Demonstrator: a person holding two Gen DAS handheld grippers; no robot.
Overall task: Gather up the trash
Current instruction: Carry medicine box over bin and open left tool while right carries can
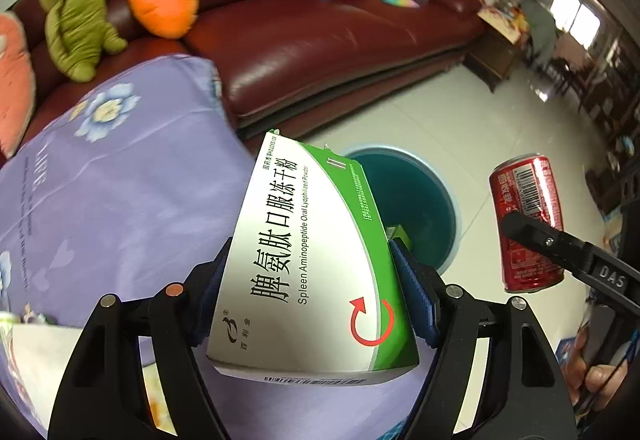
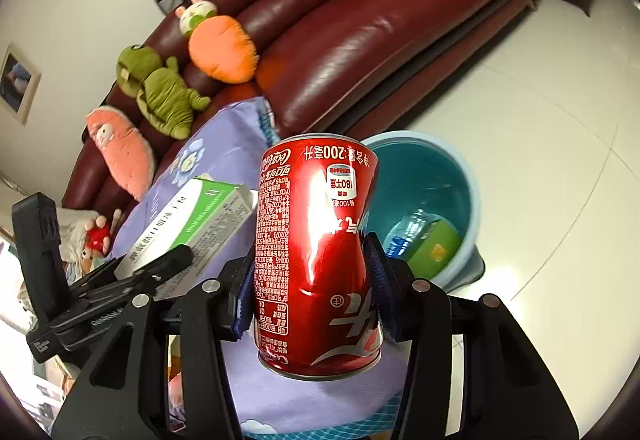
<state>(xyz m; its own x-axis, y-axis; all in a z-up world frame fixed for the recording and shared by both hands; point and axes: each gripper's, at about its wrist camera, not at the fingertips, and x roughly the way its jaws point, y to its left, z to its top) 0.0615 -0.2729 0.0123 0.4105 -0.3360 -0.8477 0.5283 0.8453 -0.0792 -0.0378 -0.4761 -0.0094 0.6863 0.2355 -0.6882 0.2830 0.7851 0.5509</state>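
1. A white-and-green medicine box [image 1: 312, 260] is clamped between the blue pads of the left hand-held gripper [image 1: 312, 292]; its far end is tilted up and away from the jaws.
2. Below and to the left of that hand-held gripper, a purple floral cloth [image 1: 120, 199] is seen.
3. Ahead of the box, partly hidden by it, a blue trash bin [image 1: 420, 199] stands on the white tiled floor [image 1: 460, 119]; a small green item is visible inside it.
4. A red soda can [image 2: 316, 256] is gripped at its dented waist by the right hand-held gripper [image 2: 314, 292], pads pressed on both sides, the print upside down.
5. Ahead and to the right of the can, the bin holds a plastic bottle [image 2: 404, 232] and a green packet [image 2: 436, 248].
6. Beyond both hand-held grippers, a dark red leather sofa [image 2: 360, 39] carries plush toys [image 2: 164, 95].
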